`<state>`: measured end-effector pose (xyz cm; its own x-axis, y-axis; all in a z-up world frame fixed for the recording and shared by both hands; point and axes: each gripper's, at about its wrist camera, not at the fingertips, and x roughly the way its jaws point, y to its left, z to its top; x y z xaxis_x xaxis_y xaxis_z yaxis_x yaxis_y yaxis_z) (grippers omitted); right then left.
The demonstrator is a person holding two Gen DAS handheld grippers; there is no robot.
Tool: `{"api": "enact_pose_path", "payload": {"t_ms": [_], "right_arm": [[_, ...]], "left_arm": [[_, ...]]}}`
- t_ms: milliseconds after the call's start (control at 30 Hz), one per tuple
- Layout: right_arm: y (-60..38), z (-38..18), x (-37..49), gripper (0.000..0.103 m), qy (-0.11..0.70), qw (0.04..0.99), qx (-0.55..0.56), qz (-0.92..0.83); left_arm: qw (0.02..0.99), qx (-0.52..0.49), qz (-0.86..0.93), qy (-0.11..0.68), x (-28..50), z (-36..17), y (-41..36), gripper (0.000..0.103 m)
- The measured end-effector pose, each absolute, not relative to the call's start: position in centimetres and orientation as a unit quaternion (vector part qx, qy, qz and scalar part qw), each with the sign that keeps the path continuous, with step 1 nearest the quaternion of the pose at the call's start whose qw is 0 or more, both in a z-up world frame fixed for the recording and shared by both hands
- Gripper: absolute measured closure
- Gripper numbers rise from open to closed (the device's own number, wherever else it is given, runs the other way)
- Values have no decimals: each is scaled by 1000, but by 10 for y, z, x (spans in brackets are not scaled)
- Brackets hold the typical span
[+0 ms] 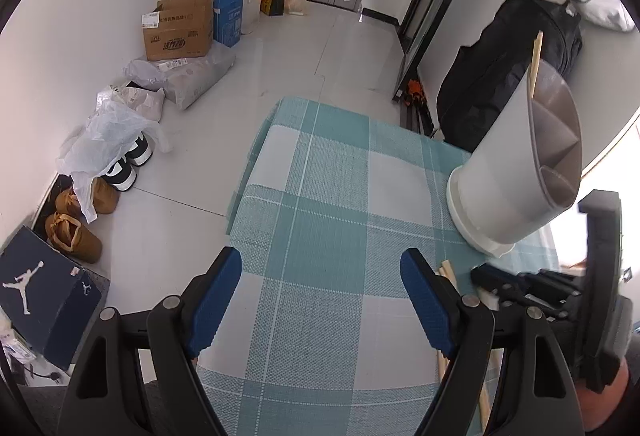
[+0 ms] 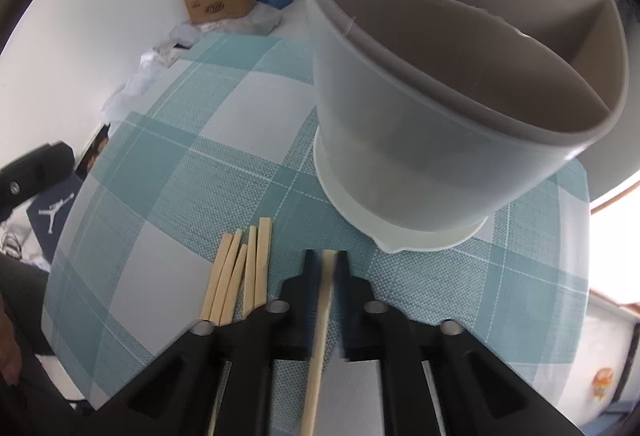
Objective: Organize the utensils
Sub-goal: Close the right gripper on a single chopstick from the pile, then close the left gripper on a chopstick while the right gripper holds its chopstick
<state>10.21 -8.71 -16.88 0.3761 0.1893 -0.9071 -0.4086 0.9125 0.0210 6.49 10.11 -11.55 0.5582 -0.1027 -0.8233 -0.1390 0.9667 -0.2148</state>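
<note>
Right gripper (image 2: pixel 324 268) clamps one chopstick (image 2: pixel 320 336) just before the holder (image 2: pixel 420 140); left gripper (image 1: pixel 320 300), fingers wide apart, holds nothing.

Teal-and-white checked tablecloth (image 1: pixel 320 204) covers the table. Down on the floor by the wall, a brown cardboard box (image 1: pixel 180 30) beside a blue carton (image 1: pixel 230 16), black-and-white sneakers (image 1: pixel 130 160) under a white plastic bag (image 1: pixel 108 132), tan boots (image 1: pixel 74 232), and a dark shoebox (image 1: pixel 44 296) nearest.
</note>
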Motion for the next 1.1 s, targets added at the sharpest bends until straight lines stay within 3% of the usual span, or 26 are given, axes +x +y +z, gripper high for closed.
{"api": "enact_pose_path", "payload": {"t_ms": [400,667,1100], "right_arm": [[-161,-104,81,98,431,877,59,201],[-190,-98,87,98,407,877,176,185],[-208,-81,72,98,390,883,191,176]], "left_arm": [[841,-60,-54,535,60,-138,45,25],[828,-26,-49,558,59,-146,27,25],[816,-24,-14,578,66,-149,22,24]]}}
